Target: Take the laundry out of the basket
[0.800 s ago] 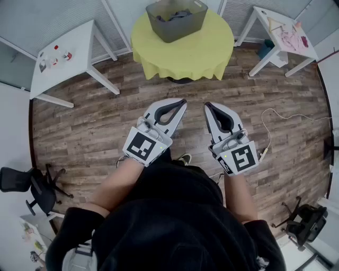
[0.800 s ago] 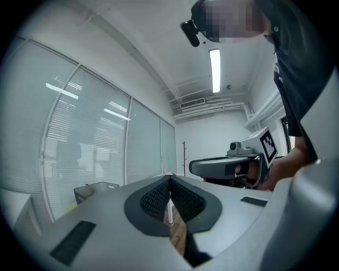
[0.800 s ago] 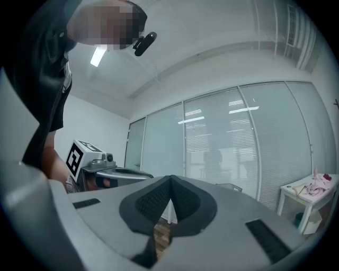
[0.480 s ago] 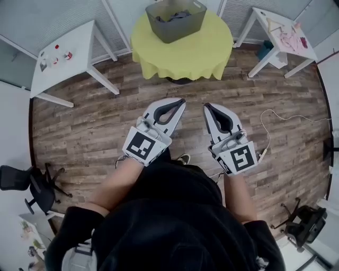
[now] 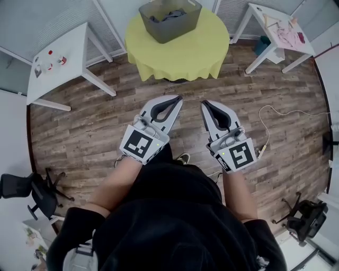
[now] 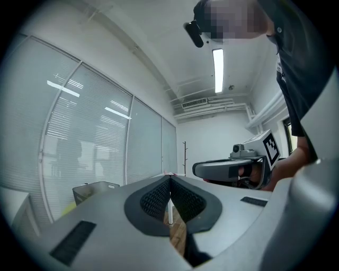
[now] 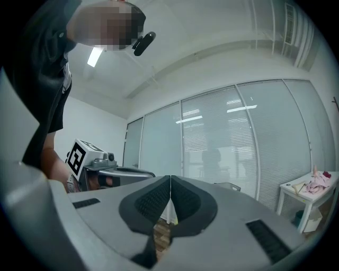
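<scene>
A grey basket (image 5: 169, 18) with dark laundry (image 5: 167, 15) inside stands on a round table with a yellow cloth (image 5: 177, 50), at the top of the head view. Both grippers are held level over the wood floor, well short of the table. My left gripper (image 5: 179, 98) is shut with nothing in it, jaw tips touching. My right gripper (image 5: 203, 102) is shut and empty too. In the left gripper view the basket (image 6: 95, 190) shows low on the left, beyond the closed left gripper (image 6: 170, 179). The right gripper view shows the closed right gripper (image 7: 170, 179) and the basket rim (image 7: 228, 186).
A white table (image 5: 58, 61) with small items stands at the left. Another white table (image 5: 278, 29) with pink things is at the right. A cable (image 5: 280, 114) lies on the floor at right. Black office chairs (image 5: 32, 188) stand at the lower corners.
The table with the basket has slid up and a little left in the head view, and both grippers sit slightly higher; they stay shut throughout.
</scene>
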Motion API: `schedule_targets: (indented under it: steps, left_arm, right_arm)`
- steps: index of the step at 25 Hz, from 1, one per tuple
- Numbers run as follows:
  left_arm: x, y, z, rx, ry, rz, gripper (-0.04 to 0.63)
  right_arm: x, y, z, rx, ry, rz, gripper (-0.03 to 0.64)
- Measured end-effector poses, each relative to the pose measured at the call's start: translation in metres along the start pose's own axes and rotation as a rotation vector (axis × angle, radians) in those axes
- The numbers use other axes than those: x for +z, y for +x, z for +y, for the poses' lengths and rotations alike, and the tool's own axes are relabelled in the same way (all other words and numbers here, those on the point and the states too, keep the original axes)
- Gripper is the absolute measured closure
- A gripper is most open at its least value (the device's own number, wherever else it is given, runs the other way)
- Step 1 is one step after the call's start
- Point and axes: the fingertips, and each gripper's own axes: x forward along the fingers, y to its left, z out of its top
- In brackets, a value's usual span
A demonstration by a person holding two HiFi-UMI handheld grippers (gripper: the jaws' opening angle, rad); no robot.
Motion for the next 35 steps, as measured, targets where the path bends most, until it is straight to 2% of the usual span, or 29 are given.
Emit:
schedule_targets:
  steps: [5,13,25,35]
  left_arm:
    - [0.006,0.012,0.030,-0.004,0.004,-0.032,0.584]
    - [0.006,0.019,0.091,-0.019,-0.015,-0.027,0.584]
    - [0.007,0.029,0.176,-0.089,-0.013,-0.050,0.584]
    - [0.002,0.032,0.213,-0.144,-0.012,-0.043,0.584]
  right_arm:
    - [0.002,0.029,-0.008,0.008,0.013,-0.013,0.594]
    - [-0.001,0.091,-0.022,-0.019,0.013,0.015,0.594]
    - [-0.004,0.180,-0.035,-0.074,-0.015,0.046,0.594]
    - [-0.008,0.210,-0.045,-0.140,-0.024,0.063,0.594]
